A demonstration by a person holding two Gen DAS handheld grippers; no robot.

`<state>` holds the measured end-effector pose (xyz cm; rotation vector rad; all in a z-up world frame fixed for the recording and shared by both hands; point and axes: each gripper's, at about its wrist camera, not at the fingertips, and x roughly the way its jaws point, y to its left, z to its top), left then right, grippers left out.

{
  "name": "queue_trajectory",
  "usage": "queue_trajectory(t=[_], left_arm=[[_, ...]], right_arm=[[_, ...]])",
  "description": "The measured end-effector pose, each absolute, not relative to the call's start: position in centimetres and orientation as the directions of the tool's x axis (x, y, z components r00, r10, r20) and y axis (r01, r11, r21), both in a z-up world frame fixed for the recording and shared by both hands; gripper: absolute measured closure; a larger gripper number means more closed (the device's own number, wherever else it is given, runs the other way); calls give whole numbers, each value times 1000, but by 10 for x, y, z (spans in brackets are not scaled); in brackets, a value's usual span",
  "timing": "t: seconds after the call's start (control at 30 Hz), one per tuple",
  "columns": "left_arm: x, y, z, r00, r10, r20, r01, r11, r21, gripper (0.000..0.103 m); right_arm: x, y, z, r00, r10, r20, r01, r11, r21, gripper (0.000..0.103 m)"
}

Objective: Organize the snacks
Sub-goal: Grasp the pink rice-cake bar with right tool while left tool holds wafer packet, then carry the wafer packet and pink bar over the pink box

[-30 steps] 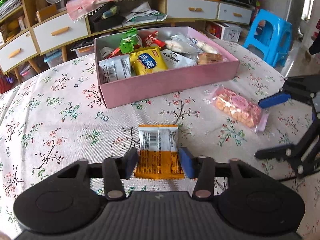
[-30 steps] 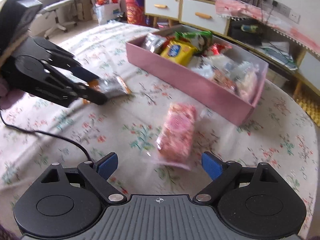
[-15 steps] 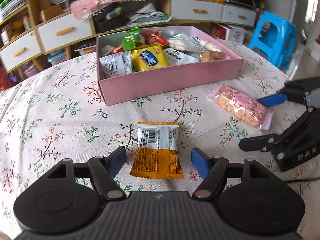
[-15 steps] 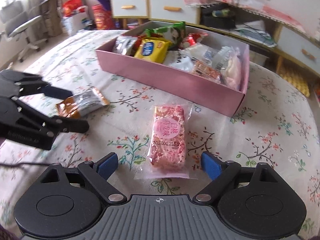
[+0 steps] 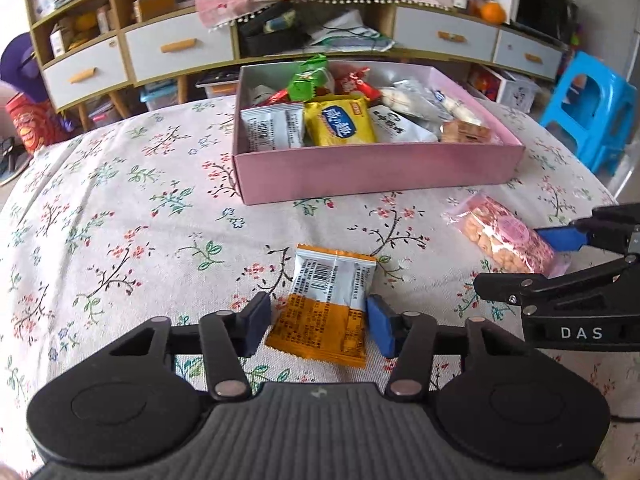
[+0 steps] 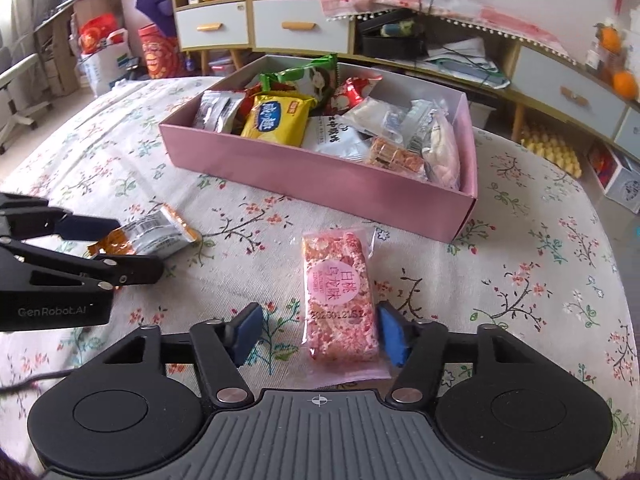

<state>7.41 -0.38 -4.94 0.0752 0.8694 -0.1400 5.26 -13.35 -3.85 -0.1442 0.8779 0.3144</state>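
Note:
An orange-and-silver snack packet (image 5: 325, 307) lies flat on the floral tablecloth, its near end between the open fingers of my left gripper (image 5: 318, 328). It also shows in the right wrist view (image 6: 148, 236). A pink snack bar (image 6: 340, 300) in clear wrap lies between the open fingers of my right gripper (image 6: 320, 334), with the right pad close to its edge. The bar also shows in the left wrist view (image 5: 506, 240). A pink box (image 5: 376, 174) with several snack packs stands farther back on the table; it shows in the right wrist view too (image 6: 320, 176).
The round table has a floral cloth (image 5: 120, 220). Behind it stands a low cabinet with white drawers (image 5: 176, 48). A blue plastic stool (image 5: 588, 108) stands at the right beyond the table edge. A black cable (image 6: 32, 380) lies on the cloth at the left.
Both grippers moved down and forward around their packets. The left jaws opened wider, then narrowed around the orange packet. The right jaws narrowed around the pink bar.

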Motion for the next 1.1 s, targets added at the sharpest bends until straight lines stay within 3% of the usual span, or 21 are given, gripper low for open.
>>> queue_trajectory(t=[0.2,0.37,1.1], left_arm=[[74,-4,-48,635,-80,-768,127,992,1,61],[74,-5,-47,633,-77,-770,121,993,0,63],[81,6,-26,626,-121,-771,82,993,-89,67]], right_arm=[[57,-133,-37,608,173,-775,-277,961,-3,63],[60,-134,-35,608,165,-776,-255,967,6,71],[66,-146,-6,602,196,-774,-168,979,117,72]])
